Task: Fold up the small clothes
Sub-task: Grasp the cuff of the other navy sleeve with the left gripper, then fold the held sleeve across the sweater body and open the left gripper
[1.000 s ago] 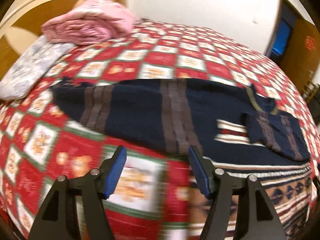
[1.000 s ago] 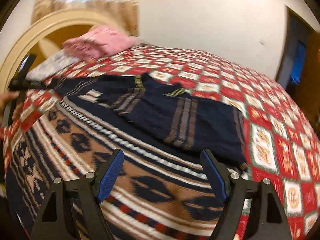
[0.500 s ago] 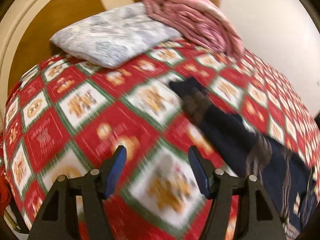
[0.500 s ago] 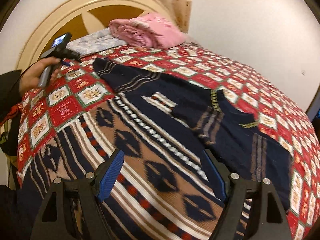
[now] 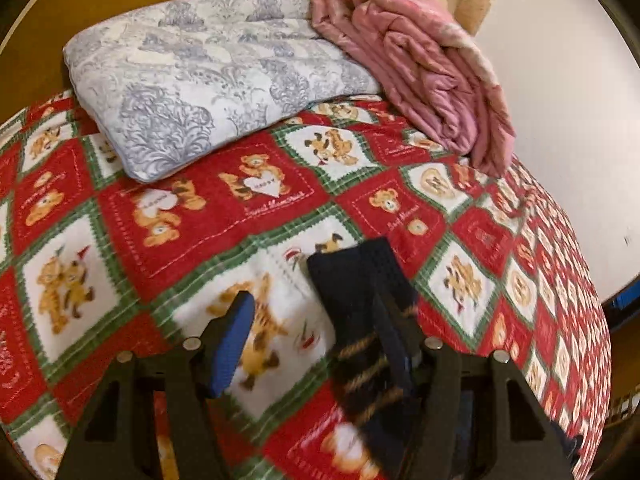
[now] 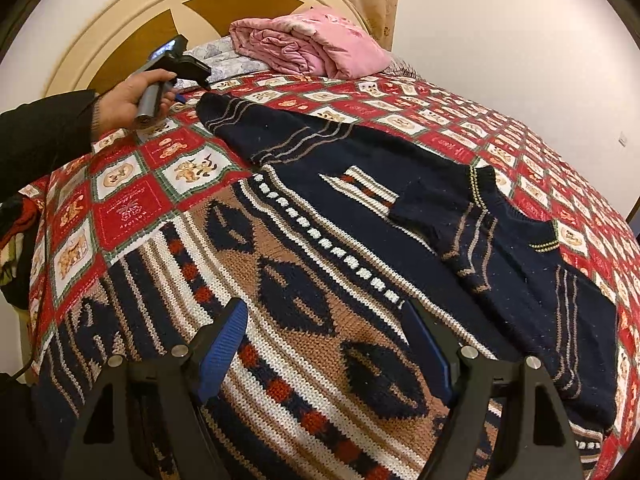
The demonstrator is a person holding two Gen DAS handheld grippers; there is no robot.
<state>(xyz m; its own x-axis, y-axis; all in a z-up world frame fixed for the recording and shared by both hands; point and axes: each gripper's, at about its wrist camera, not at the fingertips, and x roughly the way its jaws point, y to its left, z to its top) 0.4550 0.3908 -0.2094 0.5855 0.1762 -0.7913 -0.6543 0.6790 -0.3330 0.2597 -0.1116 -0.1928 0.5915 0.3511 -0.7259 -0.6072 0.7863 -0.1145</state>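
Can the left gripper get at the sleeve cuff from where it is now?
Probably yes. The left gripper sits right at the cuff of the sweater, jaws open, having just narrowed. The cuff lies flat on the bedspread with one finger over it, nothing blocking.

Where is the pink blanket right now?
The pink blanket sits folded at the head of the bed, against the headboard. In the left wrist view it lies at the upper right, partly on the grey-patterned pillow.
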